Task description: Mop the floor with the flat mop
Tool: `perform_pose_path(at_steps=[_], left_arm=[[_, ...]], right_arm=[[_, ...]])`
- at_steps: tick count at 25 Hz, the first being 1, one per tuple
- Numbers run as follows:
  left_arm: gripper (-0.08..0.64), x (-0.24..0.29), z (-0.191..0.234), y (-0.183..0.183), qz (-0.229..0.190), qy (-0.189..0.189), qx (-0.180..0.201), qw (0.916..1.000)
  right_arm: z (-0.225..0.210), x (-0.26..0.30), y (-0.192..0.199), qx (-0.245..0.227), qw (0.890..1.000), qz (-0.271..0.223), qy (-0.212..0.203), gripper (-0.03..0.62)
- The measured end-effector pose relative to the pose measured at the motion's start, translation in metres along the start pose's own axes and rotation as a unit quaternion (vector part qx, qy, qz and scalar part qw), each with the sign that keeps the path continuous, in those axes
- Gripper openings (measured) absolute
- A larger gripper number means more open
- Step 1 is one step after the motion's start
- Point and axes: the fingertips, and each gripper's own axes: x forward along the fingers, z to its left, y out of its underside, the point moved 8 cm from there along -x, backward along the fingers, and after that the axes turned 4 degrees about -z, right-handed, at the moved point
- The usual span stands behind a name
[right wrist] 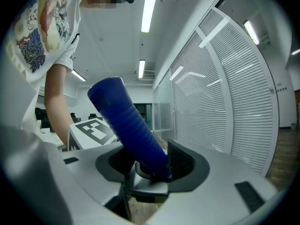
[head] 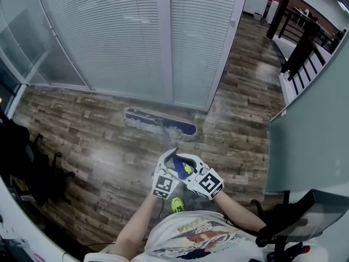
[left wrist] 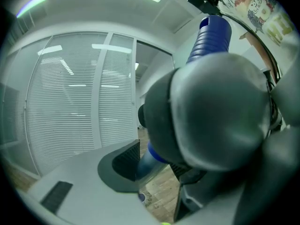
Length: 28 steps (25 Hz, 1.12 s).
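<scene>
The flat mop's head (head: 160, 123), blue with a pale fringe, lies on the wooden floor just in front of the blinds. Its handle (head: 170, 146) runs back from the head to my two grippers, which sit side by side below the middle of the head view. My left gripper (head: 170, 164) is shut on the handle's lower blue-and-silver part (left wrist: 149, 159). My right gripper (head: 189, 168) is shut on the ribbed blue grip (right wrist: 133, 130) just above it. In the left gripper view the right gripper's grey body (left wrist: 220, 111) blocks most of the scene.
A glass wall with white blinds (head: 142, 37) rises right behind the mop head. Dark bags and a chair (head: 27, 162) stand at the left. A frosted partition (head: 311, 141) and a dark desk edge (head: 294, 212) close the right side. A green shoe (head: 178, 204) shows below the grippers.
</scene>
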Motion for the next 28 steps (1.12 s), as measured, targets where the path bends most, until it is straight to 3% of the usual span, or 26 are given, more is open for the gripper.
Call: perform_pose_path(at_steps=[12, 16, 21, 28], left_arm=[[0.166, 0.156, 0.133, 0.003, 0.044, 0.005, 0.008, 0.999], [0.164, 0.19, 0.16, -0.016, 0.03, -0.013, 0.009, 0.9994], [0.164, 0.186, 0.162, -0.019, 0.042, -0.027, 0.007, 0.9987], [0.163, 0.119, 0.13, -0.006, 0.055, -0.033, 0.0, 0.9979]], right_arm=[[-0.193, 0.078, 0.001, 0.004, 1.0, -0.005, -0.014, 0.201], [-0.236, 0.092, -0.02, 0.01, 0.999, -0.017, -0.03, 0.202], [-0.236, 0.096, -0.024, 0.006, 0.999, -0.005, -0.049, 0.202], [-0.162, 0.09, -0.01, -0.013, 0.998, 0.013, -0.055, 0.199]])
